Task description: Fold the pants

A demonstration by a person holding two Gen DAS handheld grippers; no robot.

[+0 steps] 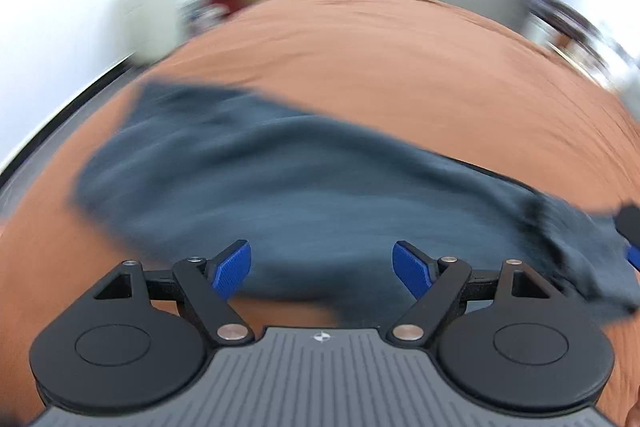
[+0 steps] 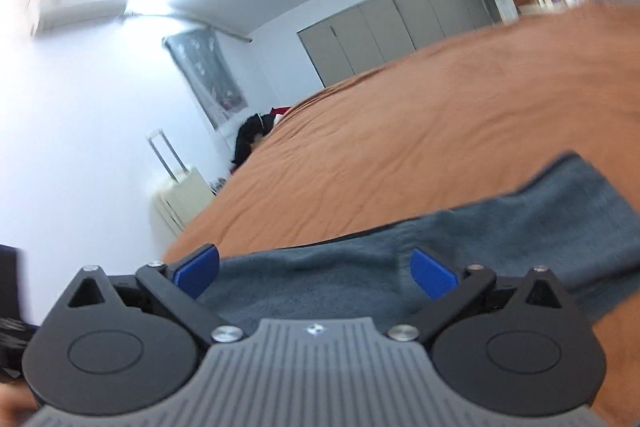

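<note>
Grey-blue pants (image 1: 280, 187) lie on an orange-brown bed cover (image 1: 400, 67), stretched from far left to near right in the left wrist view, which is blurred. My left gripper (image 1: 322, 273) is open and empty, just above the pants' near edge. In the right wrist view the pants (image 2: 500, 239) lie across the lower right. My right gripper (image 2: 316, 273) is open and empty over one end of them. The right gripper's tip shows at the right edge of the left wrist view (image 1: 630, 227), beside the pants' right end.
The bed cover (image 2: 440, 115) fills most of both views. A cream suitcase (image 2: 180, 199) stands by the bed's left side, dark clothes (image 2: 252, 139) lie at the far corner, and grey wardrobe doors (image 2: 392, 27) line the far wall.
</note>
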